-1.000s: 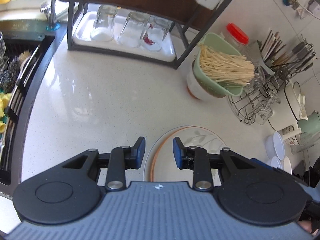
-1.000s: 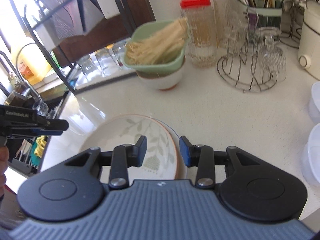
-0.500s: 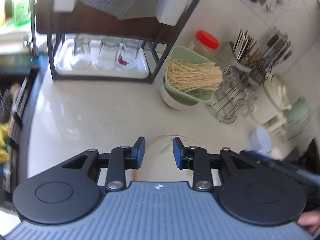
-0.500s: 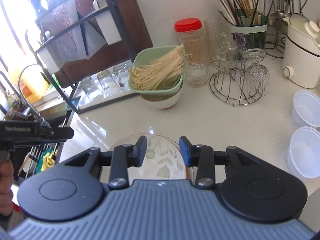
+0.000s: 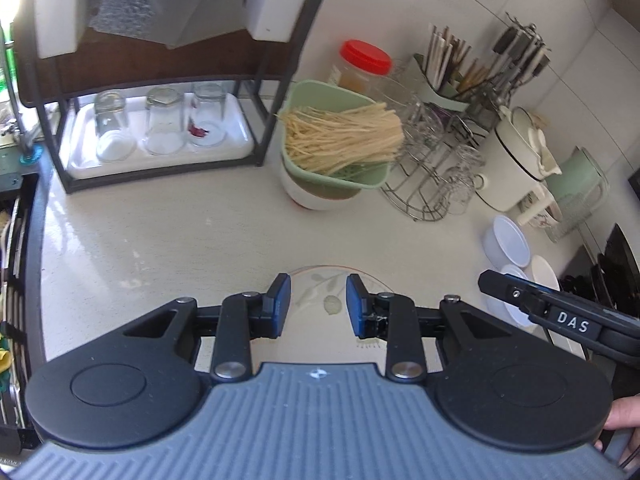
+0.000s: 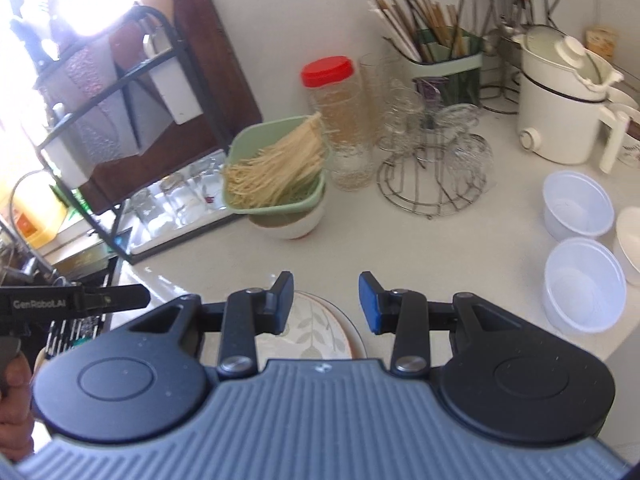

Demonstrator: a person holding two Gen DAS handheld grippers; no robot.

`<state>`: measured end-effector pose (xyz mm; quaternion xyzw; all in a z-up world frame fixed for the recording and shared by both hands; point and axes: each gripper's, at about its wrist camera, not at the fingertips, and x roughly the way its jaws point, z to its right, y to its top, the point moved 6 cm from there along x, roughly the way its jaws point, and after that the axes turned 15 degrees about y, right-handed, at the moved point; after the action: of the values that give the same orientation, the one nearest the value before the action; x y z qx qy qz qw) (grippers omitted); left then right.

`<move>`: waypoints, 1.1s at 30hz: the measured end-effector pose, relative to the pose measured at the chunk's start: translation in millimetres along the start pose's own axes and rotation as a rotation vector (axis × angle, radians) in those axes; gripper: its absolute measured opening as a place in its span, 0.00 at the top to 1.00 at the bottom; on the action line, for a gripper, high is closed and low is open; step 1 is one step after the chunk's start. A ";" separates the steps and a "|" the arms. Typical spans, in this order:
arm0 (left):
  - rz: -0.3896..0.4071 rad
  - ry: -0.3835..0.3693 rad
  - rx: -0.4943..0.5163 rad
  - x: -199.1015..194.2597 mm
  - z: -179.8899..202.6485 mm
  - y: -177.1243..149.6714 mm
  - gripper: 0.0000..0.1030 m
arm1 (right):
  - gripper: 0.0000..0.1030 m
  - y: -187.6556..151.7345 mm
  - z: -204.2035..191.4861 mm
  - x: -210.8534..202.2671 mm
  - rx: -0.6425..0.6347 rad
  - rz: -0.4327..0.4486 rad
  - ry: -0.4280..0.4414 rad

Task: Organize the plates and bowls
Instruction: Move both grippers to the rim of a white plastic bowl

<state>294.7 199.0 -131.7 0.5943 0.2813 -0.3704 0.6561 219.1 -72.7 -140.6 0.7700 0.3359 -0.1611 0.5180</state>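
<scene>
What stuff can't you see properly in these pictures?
- Leaf plate: in both views the tongs' own body covers its near half.
- Whether more plates lie under it: only rim edges show in the right view.
- White bowl: the green noodle strainer sitting in it hides its inside.
- Sink: cut off by the left view's edge.

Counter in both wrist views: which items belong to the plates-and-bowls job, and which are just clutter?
Job items:
- leaf-pattern plate
- white plastic bowls
- white bowl under the strainer

Just lying about:
- green strainer of noodles
- red-lid jar
- wire glass rack
- chopstick holder
- white electric pot
- upturned glasses on tray
</scene>
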 end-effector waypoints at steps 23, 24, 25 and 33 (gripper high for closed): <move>-0.029 -0.036 0.071 42.6 186.9 16.3 0.66 | 0.61 12.1 131.4 -57.9 0.034 -0.005 -0.038; -0.036 -0.036 0.079 45.8 195.7 15.8 0.66 | 0.61 13.0 138.1 -60.8 0.031 -0.001 -0.046; -0.044 -0.035 0.083 49.0 203.6 15.1 0.66 | 0.61 13.5 145.8 -63.8 0.030 0.004 -0.053; -0.101 -0.047 0.125 80.7 261.4 1.5 0.62 | 0.61 9.4 211.7 -83.5 0.068 0.002 -0.083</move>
<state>323.1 -71.5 -160.8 0.6103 0.2714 -0.4339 0.6046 186.5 -295.9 -171.5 0.7803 0.3076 -0.2035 0.5051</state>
